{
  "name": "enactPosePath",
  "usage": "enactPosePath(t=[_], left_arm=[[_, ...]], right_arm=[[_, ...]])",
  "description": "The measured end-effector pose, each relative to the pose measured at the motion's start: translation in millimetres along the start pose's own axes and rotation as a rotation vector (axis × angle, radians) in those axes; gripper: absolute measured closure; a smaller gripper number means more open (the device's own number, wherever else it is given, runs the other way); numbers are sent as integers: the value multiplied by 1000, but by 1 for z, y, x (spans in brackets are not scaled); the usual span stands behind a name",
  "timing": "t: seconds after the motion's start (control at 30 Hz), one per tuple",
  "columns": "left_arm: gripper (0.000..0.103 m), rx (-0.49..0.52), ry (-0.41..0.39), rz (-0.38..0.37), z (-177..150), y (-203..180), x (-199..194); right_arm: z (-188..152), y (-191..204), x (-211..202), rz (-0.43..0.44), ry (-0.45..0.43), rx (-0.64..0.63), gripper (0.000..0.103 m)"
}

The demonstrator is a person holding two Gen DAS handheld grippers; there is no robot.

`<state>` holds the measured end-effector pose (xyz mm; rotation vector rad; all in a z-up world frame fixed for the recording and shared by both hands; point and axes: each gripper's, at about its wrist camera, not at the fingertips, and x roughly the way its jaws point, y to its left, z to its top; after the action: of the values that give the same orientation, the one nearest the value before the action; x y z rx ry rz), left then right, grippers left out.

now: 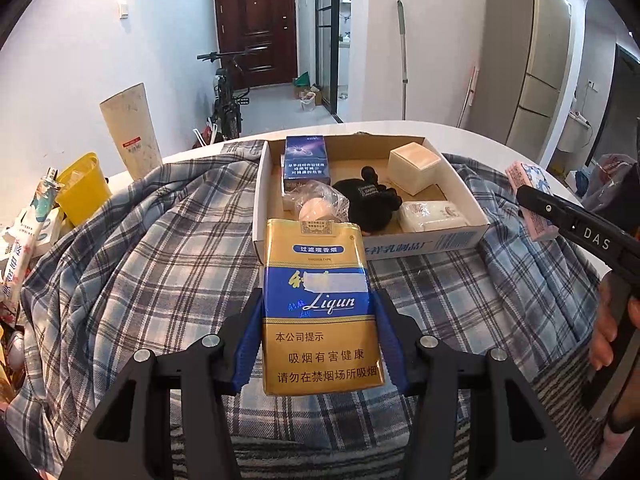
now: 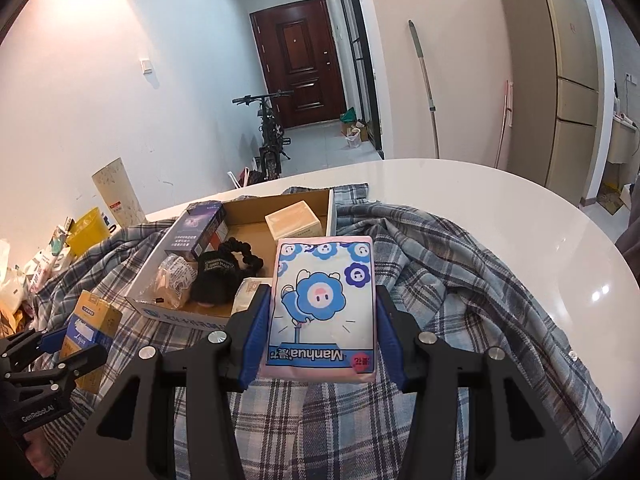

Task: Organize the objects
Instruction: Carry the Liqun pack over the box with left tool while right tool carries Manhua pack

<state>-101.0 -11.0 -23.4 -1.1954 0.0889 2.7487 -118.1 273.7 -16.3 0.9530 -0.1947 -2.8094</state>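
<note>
1. Left gripper (image 1: 318, 320): blue fingers (image 1: 250, 336) pinching a gold-and-blue cigarette pack (image 1: 320, 304) by its two long edges, pack upright with its printed face to the camera, held above the plaid shirt (image 1: 140, 248) just near of the cardboard tray (image 1: 424, 242).
2. Right gripper (image 2: 322, 312): blue fingers (image 2: 256, 332) clamped on the sides of a pink tissue packet (image 2: 324, 312) printed with blue flower figures, its lettering upside down, held over the shirt at the tray's near right corner.
3. In the tray (image 2: 176, 314): a purple box (image 1: 306, 160) standing at the far left, a cream cube-shaped box (image 1: 414, 166) at the far right, a black pouch with a scrunchie (image 1: 370, 198) in the middle, a crinkled clear bag (image 1: 320, 204) near left, a white wrapped packet (image 1: 432, 214) near right.
4. Shirt spread over the white counter (image 2: 520, 224), tray resting on it.
5. Left of the counter: a yellow bin (image 1: 82, 188), a pale leaning board (image 1: 132, 132), loose packaging.
6. Far background: a bicycle (image 1: 228, 92) before a dark wooden door (image 1: 256, 24).
7. Tray's near left corner hidden behind the cigarette pack; contents of the clear bag hard to make out; the pack's brand characters blurred.
</note>
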Motion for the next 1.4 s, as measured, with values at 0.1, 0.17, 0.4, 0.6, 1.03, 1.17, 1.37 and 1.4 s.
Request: enactPosePath(t=[0.1, 0.17, 0.4, 0.6, 1.03, 1.17, 1.37, 1.4], left_arm=[[48, -1, -7, 0, 6, 0, -1], [48, -4, -11, 7, 16, 1, 0], [48, -55, -34, -44, 74, 4, 11], [48, -70, -51, -46, 123, 0, 37], [48, -115, 95, -183, 156, -32, 141], [48, -111, 129, -169, 152, -43, 161], [26, -130, 129, -154, 145, -39, 171], [24, -140, 128, -158, 144, -37, 170]], right_arm=[[1, -2, 0, 2, 2, 6, 54], [1, -3, 0, 3, 5, 10, 54], [40, 3, 2, 9, 45, -6, 54], [84, 13, 16, -37, -20, -4, 54], [85, 3, 75, -81, 24, -12, 54], [82, -6, 80, -85, 45, 7, 54], [83, -11, 78, -75, 44, 6, 54], [84, -12, 78, -73, 42, 5, 54]])
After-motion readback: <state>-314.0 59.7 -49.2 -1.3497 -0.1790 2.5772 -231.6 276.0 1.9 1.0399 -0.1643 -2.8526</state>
